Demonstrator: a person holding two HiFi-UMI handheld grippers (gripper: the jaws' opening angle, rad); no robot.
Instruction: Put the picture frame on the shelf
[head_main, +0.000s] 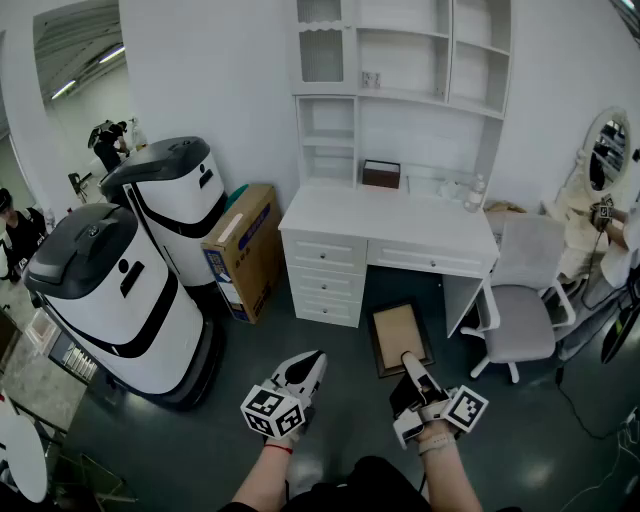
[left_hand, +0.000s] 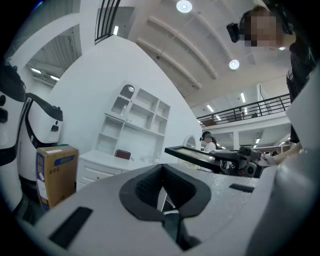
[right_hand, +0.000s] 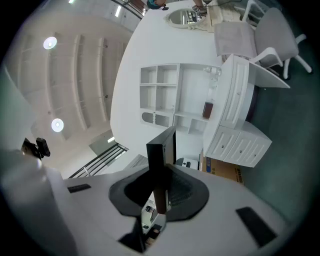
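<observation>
We are holding the dark-rimmed, beige-faced picture frame (head_main: 397, 335) by its near edge in the right gripper (head_main: 410, 362) jaws, well short of the white wooden shelf (head_main: 405, 97). We think this leaves its far edge free. The left gripper (head_main: 308, 368) jaws are clenched on nothing.

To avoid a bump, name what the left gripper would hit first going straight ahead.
The left gripper would most likely meet the white desk first; the floor between looks free, though depth is unclear.
</observation>
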